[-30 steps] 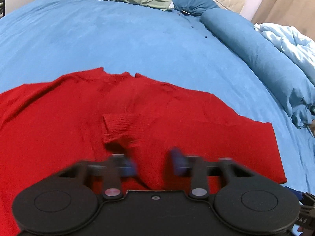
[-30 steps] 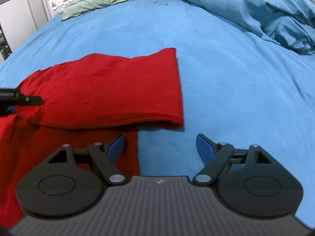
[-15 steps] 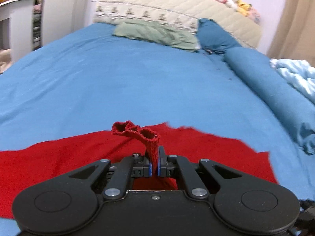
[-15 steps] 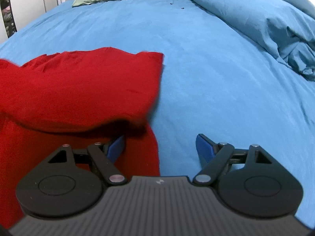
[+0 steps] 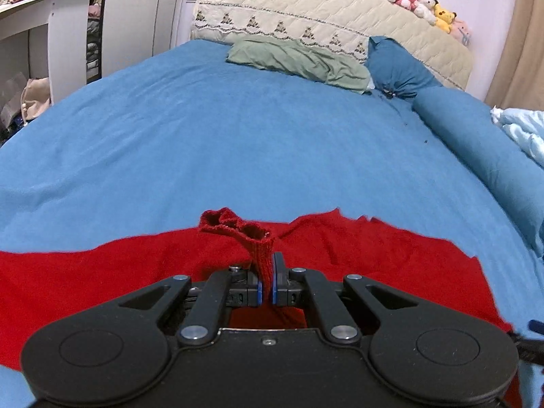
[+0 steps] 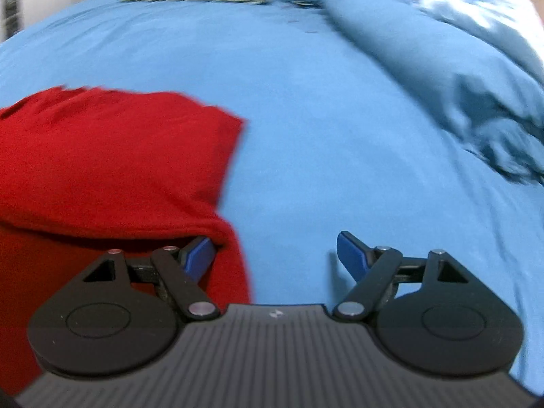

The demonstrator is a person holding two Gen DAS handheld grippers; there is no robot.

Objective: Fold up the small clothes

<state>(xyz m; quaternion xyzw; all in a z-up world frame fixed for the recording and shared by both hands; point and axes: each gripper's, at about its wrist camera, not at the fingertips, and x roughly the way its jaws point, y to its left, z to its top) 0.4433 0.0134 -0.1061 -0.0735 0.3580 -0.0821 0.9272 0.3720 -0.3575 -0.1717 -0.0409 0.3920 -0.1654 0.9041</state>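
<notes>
While the red knitted sweater is lying spread across the blue bedsheet, the left gripper is pinching its ribbed cuff, which is sticking up toward twelve o'clock. Over on the right, the right gripper is hovering with fingers spread wide, its left fingertip sitting just beside the sweater's folded edge at nine o'clock.

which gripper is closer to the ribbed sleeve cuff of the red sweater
Left. The left gripper is shut on the sleeve cuff; the right gripper is open at the red sweater's edge.
</notes>
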